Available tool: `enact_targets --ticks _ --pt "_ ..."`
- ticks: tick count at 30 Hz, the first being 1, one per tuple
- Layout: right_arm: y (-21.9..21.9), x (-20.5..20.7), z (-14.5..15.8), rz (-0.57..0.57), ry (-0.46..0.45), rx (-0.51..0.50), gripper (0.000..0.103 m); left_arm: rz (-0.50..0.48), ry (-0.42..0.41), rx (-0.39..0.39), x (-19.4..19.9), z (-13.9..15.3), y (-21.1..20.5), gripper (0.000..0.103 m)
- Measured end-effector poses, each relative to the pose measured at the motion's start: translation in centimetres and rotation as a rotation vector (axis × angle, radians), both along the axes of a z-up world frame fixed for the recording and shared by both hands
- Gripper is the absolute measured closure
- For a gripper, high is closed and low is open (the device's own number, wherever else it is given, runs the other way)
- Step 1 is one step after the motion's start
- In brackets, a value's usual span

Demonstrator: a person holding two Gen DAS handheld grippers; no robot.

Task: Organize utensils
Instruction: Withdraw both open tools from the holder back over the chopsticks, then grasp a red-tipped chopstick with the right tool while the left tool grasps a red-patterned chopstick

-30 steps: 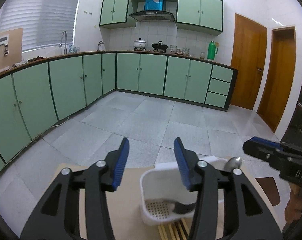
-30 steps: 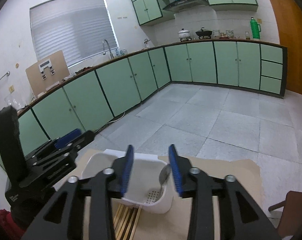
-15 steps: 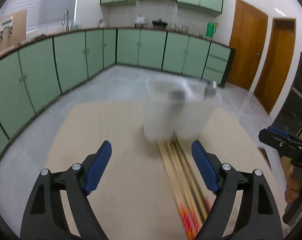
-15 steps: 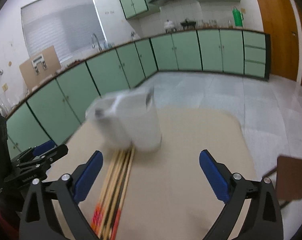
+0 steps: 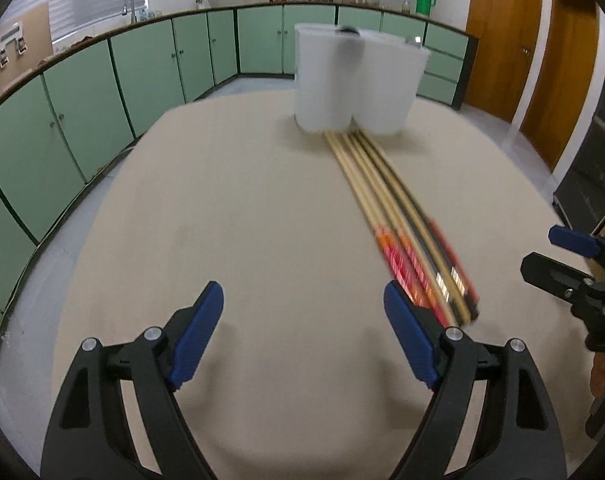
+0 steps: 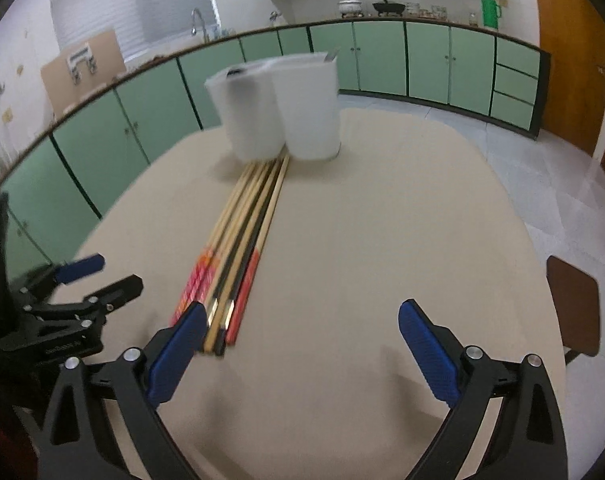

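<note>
A white two-part utensil holder (image 5: 356, 84) stands upright at the far side of the beige table (image 5: 242, 208); it also shows in the right wrist view (image 6: 280, 108). Dark and metal utensil tips poke above its rim. Several wooden chopsticks (image 5: 390, 208) with red and orange ends lie side by side, running from the holder toward me; they also show in the right wrist view (image 6: 238, 240). My left gripper (image 5: 302, 336) is open and empty, low over the near table, left of the chopstick ends. My right gripper (image 6: 298, 348) is open and empty, right of the chopstick ends.
The right gripper shows at the right edge of the left wrist view (image 5: 578, 280); the left gripper shows at the left of the right wrist view (image 6: 62, 312). A brown stool (image 6: 572, 304) stands by the table's right edge. Green kitchen cabinets (image 5: 102, 92) line the walls.
Both grippers have pulled back from the holder toward the near side of the table and dropped lower. Both have opened wide. The chopsticks have come fully into view.
</note>
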State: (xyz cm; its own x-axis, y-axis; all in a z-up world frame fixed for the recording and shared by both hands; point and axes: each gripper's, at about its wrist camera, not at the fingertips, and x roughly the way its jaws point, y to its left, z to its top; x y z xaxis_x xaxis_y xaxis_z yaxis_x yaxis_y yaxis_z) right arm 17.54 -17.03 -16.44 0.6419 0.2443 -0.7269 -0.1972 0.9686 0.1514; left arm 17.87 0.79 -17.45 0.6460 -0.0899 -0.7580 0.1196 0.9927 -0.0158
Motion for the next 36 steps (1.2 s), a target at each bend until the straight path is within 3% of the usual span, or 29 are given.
enact_targets --ticks 12,24,30,36 --pt "2.1 0.0 -2.9 0.016 0.064 -0.111 0.014 0.037 0.051 -0.010 -1.4 -1.6 1.1 0.023" --pt "2.9 -0.1 -2.4 0.028 0.050 -0.090 0.018 0.049 0.044 0.000 -1.7 -1.3 1.8 0.022" --pt "2.7 0.0 -2.9 0.009 0.057 -0.158 0.018 0.052 0.050 -0.009 -1.4 -1.5 1.8 0.021" --pt "3.5 0.4 -2.9 0.023 0.060 -0.160 0.019 0.056 0.049 -0.017 -1.4 -1.4 1.9 0.021"
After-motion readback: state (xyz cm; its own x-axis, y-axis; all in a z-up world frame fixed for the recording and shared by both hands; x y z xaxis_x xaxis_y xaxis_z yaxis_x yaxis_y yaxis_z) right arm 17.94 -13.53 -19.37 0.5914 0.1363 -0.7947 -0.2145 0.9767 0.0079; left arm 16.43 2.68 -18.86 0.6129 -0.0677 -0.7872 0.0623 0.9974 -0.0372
